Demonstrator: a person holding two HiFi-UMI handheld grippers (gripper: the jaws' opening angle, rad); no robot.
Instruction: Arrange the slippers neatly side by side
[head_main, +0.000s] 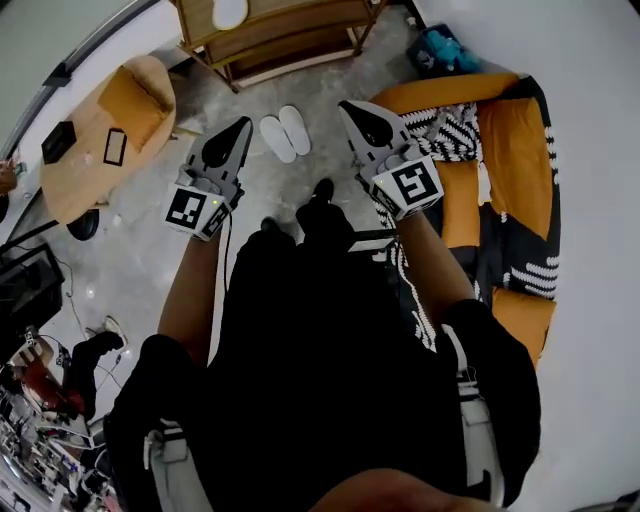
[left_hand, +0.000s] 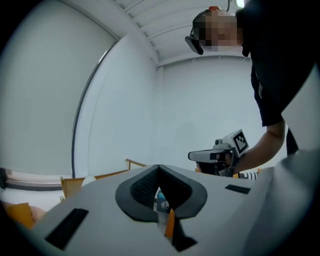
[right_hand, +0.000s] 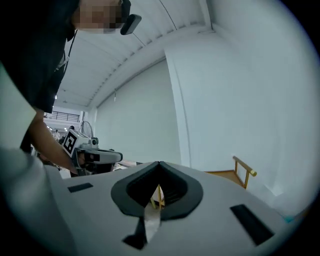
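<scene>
Two white slippers (head_main: 286, 133) lie side by side on the grey floor, toes pointing away, just ahead of the person's black shoes (head_main: 322, 192). My left gripper (head_main: 242, 125) is held in the air to the left of the pair, its jaws shut with nothing between them. My right gripper (head_main: 346, 107) hovers to the right of the pair, also shut and empty. In the left gripper view the jaws (left_hand: 159, 167) meet at a point and face a white wall, with the right gripper (left_hand: 215, 156) beside them. The right gripper view shows the same closed tip (right_hand: 159, 164) and the left gripper (right_hand: 95, 156).
A round wooden table (head_main: 95, 150) with dark flat items stands at the left. A wooden shelf unit (head_main: 285, 35) is behind the slippers. An orange sofa (head_main: 505, 150) with black-and-white patterned cushions fills the right, a blue bag (head_main: 440, 50) beyond it. Cables and clutter lie at the lower left.
</scene>
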